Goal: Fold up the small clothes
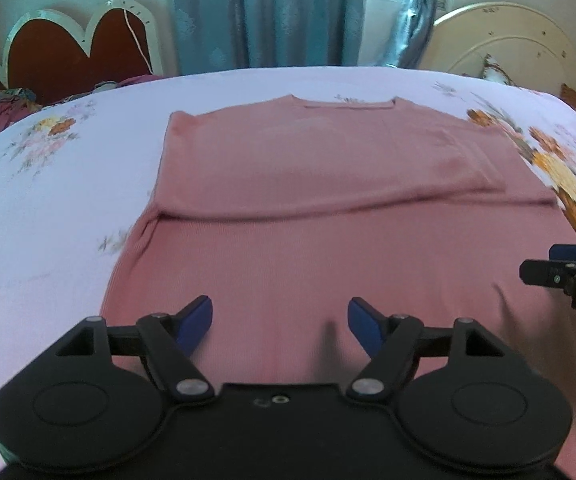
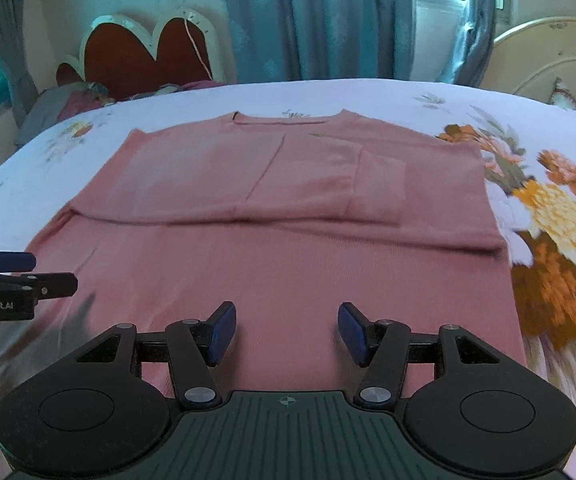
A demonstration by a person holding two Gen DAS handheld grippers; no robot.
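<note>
**Mia:** Where is the pink top [image 1: 328, 208]?

**Ben:** It lies flat on the bed [image 1: 48, 200], on the sheet with flowers. The neck is at the far end, near the blue curtains [image 1: 264, 12].

**Mia:** Is it folded yet?

**Ben:** Partly, I think. The sleeves look tucked in over the chest, and there is a straight edge running across the middle. The near half is spread out flat. I think that half needs to be folded up to the neck to make it small.

**Mia:** What are the claws doing?

**Ben:** The left claw [image 1: 280, 326] is wide open, with nothing between its blue pads. Only the pink cloth shows underneath. The right claw [image 2: 286, 332] is open too and holds nothing. Both hang over the near part of the top.

**Mia:** Do the two views show different things?

**Ben:** Yes. The right view shows the tucked-in sleeve pieces clearly, with their edges down the chest. In the left view that part looks smooth and blurry. The right view also shows more of the big orange and yellow flowers [image 2: 556, 216]. The left view shows more of the bare sheet on the left side. Each view catches the other claw at its edge.
</note>
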